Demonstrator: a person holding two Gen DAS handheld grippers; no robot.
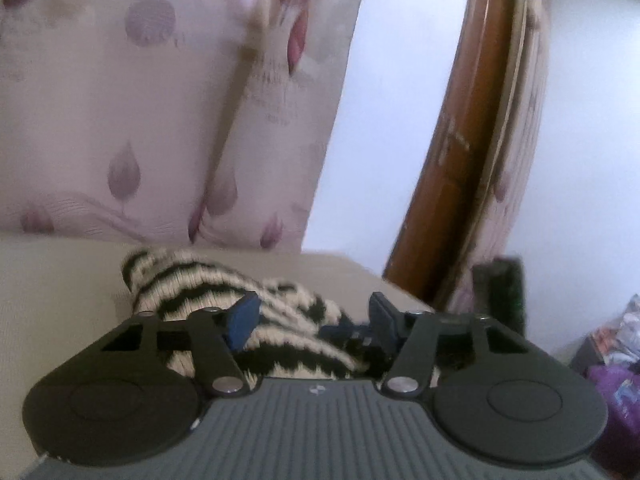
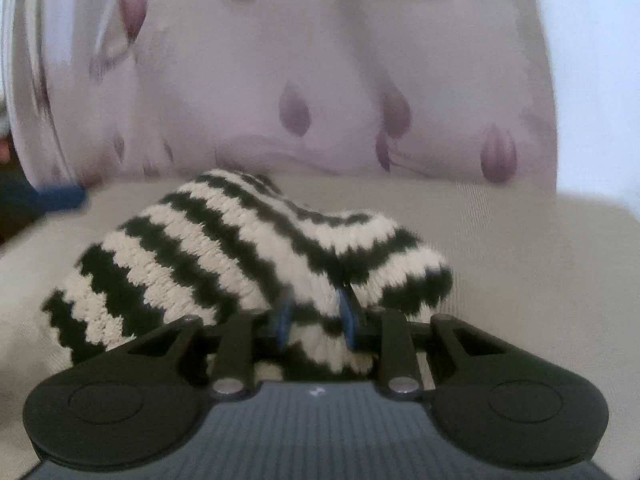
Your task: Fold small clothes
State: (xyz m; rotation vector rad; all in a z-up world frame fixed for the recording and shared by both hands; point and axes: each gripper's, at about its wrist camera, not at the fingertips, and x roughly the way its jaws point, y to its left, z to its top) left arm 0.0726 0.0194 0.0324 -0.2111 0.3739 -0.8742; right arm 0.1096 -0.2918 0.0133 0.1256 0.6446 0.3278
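A black-and-cream striped knit garment (image 2: 224,248) lies bunched on a beige seat (image 2: 520,248). My right gripper (image 2: 316,318) is shut on a fold at the garment's near edge, and the knit bulges out between its blue pads (image 2: 282,322). In the left wrist view the same striped knit (image 1: 192,276) runs under and between the fingers of my left gripper (image 1: 312,316). Those jaws stand about half apart, and the blue pads (image 1: 242,320) do not visibly press on the cloth. A blurred blue shape (image 2: 60,196) at the left of the right wrist view looks like a left finger.
A pale cushion with purple leaf print (image 1: 140,120) stands upright behind the seat. To its right are a white wall (image 1: 392,120) and a curved brown wooden frame (image 1: 460,160). Colourful clutter (image 1: 616,352) lies low at the far right.
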